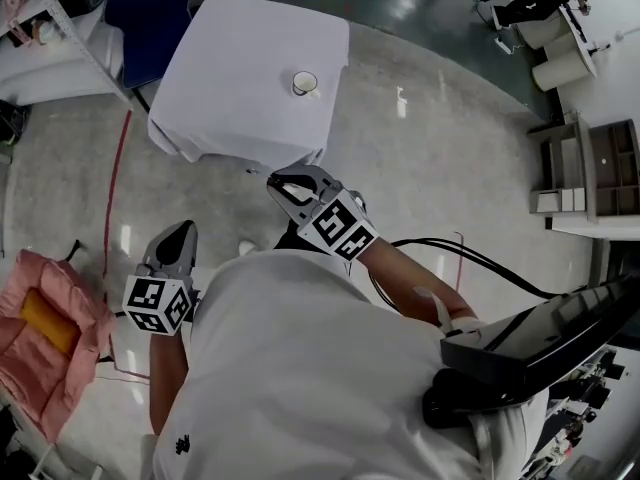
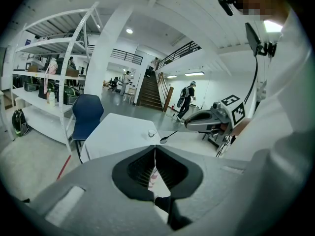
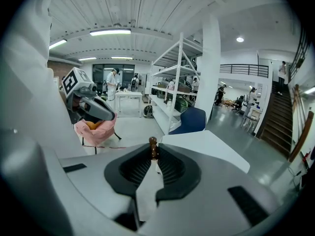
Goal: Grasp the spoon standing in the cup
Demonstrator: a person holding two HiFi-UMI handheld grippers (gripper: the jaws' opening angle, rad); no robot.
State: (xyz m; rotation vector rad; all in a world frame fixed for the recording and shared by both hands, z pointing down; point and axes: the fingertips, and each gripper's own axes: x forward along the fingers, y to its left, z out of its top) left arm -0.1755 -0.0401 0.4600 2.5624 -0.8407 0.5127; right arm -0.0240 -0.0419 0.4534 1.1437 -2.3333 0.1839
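Observation:
A white cup (image 1: 304,83) stands on the white-clothed table (image 1: 230,98), well ahead of both grippers. My right gripper (image 1: 283,182) hovers off the table's near edge, shut on the spoon. In the right gripper view the spoon's brown handle end (image 3: 153,143) pokes up between the pads of the right gripper (image 3: 153,150). The left gripper view shows the spoon (image 2: 167,137) sticking out of the right gripper (image 2: 188,126), with the cup (image 2: 151,133) behind it. My left gripper (image 1: 176,240) is held low at my left side, jaws shut and empty (image 2: 155,147).
A blue chair (image 1: 150,8) stands behind the table beside white shelving (image 2: 49,82). A pink seat with an orange item (image 1: 45,323) is at my left. Black cables (image 1: 470,258) run across the floor at the right. People move about in the far hall.

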